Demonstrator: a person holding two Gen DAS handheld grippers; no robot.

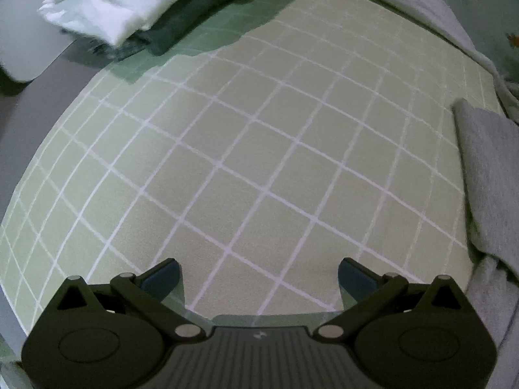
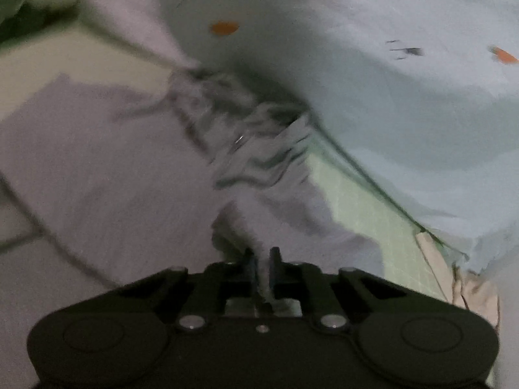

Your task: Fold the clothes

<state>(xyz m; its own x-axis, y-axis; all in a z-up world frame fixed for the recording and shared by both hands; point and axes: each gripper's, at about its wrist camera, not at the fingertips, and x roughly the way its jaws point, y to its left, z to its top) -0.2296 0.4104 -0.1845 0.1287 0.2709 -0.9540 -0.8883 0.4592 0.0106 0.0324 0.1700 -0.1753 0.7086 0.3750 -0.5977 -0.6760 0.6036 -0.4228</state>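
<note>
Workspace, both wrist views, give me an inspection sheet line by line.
Surface: green grid mat, mostly bare.
Job's things: grey garment with gathered waistband; pale blue cloth with orange spots beside it.
Clutter: folded white cloth on a dark stack at the mat's far corner.
Grippers: left gripper open, holding nothing; right gripper shut on the grey garment.
Cables: nothing seen.
Surroundings: dim, blurred; grey table edge.

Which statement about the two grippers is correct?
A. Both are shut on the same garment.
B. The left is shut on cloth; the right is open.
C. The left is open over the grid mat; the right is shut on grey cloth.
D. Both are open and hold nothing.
C: the left gripper has its fingers spread wide above the bare grid mat, while the right gripper pinches a fold of the grey cloth.
</note>
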